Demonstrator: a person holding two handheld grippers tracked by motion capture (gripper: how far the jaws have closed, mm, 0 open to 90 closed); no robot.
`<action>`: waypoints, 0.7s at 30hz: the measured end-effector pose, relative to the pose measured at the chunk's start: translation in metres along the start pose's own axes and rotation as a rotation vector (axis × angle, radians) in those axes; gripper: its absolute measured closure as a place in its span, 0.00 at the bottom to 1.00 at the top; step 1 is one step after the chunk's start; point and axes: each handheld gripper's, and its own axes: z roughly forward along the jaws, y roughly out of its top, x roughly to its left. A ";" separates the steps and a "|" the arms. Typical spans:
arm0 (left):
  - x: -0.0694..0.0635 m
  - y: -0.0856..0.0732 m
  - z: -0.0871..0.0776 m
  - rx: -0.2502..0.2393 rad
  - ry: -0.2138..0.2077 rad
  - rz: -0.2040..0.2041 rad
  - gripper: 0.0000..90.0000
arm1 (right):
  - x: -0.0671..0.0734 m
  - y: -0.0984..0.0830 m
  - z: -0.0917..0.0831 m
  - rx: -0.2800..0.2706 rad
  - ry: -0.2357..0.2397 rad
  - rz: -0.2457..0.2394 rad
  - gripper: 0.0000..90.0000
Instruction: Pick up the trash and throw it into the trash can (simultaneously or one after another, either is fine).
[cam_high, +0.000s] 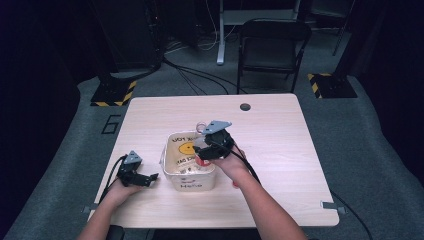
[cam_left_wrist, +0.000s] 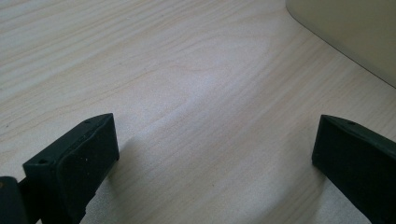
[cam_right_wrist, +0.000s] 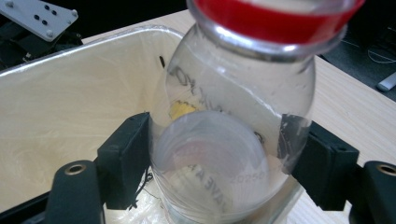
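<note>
Right gripper (cam_right_wrist: 219, 158) clamps the clear bottle (cam_right_wrist: 233, 140) over the white bin (cam_high: 189, 162) mid-bench; lower it straight, then release. Left gripper (cam_left_wrist: 215, 158) gapes wide, empty.

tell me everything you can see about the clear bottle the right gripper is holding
The bottle is clear, glass or hard plastic by its look, with a rounded body narrowing to a neck ringed by a red band or cap. It seems empty. The right gripper clamps its body between both black jaws, holding it over the open cream-coloured bin, whose printed lettering shows through its wall. In the high view the bottle sits just inside the bin's right rim.
</note>
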 end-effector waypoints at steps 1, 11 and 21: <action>0.000 0.000 0.000 0.000 0.000 0.000 0.00 | 0.000 0.000 -0.001 -0.003 -0.001 0.002 0.28; 0.000 0.000 0.000 0.002 0.000 -0.001 0.00 | -0.003 -0.001 -0.012 -0.020 -0.002 0.012 0.27; 0.000 0.000 0.000 0.002 -0.001 -0.002 0.00 | -0.005 -0.007 -0.024 -0.024 -0.009 0.023 0.26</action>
